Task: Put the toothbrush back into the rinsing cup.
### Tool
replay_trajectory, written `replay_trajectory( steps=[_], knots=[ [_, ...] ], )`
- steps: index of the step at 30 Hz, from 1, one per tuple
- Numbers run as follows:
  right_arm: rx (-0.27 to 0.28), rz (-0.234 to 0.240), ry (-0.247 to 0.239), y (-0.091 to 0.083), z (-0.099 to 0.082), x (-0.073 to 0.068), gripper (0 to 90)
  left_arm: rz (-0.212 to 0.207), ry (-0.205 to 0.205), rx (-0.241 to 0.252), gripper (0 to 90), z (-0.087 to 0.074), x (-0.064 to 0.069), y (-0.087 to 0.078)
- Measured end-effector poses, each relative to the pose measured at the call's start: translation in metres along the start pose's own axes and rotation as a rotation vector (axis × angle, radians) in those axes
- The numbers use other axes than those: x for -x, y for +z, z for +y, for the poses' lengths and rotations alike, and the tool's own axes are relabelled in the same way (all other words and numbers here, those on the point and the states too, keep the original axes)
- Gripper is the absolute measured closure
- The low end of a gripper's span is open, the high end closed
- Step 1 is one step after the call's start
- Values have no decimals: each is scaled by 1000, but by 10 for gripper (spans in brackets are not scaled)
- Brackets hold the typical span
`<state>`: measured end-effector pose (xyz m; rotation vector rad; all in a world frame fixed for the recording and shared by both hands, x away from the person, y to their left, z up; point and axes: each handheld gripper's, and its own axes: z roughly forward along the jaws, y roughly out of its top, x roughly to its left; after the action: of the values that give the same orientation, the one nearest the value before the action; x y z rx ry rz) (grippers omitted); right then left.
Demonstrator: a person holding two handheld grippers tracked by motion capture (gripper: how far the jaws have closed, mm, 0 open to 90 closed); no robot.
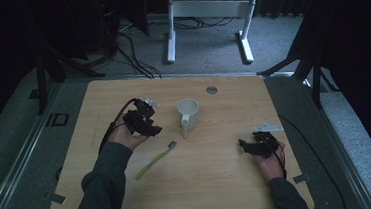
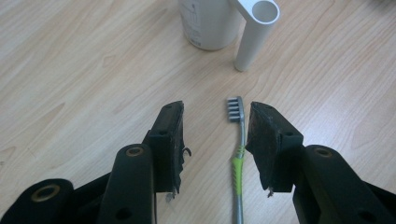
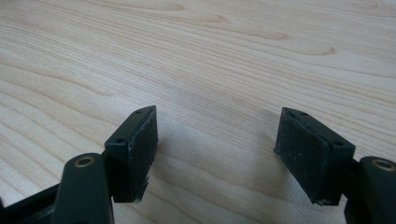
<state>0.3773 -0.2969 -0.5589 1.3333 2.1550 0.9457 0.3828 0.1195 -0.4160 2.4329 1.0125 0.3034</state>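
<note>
Left gripper (image 1: 150,121): my jaws stand apart over the wooden table (image 1: 219,182), nothing pinched.
Toothbrush (image 2: 239,154): lies flat between my left jaws, nearer the right pad, untouched; bristle head points toward the mug.
Mug (image 1: 188,112): white, upright, just beyond the brush head, handle toward me.
Right gripper (image 1: 251,146): my jaws held wide apart above bare wood, well apart from the mug.
</note>
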Motion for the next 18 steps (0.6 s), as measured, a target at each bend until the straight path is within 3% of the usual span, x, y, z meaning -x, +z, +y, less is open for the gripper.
replay_trajectory(
  steps=[18],
  knots=[
    [0, 1, -1, 0, 0, 0, 293, -33, -1, -80, 574, 2, 0, 12]
  ],
)
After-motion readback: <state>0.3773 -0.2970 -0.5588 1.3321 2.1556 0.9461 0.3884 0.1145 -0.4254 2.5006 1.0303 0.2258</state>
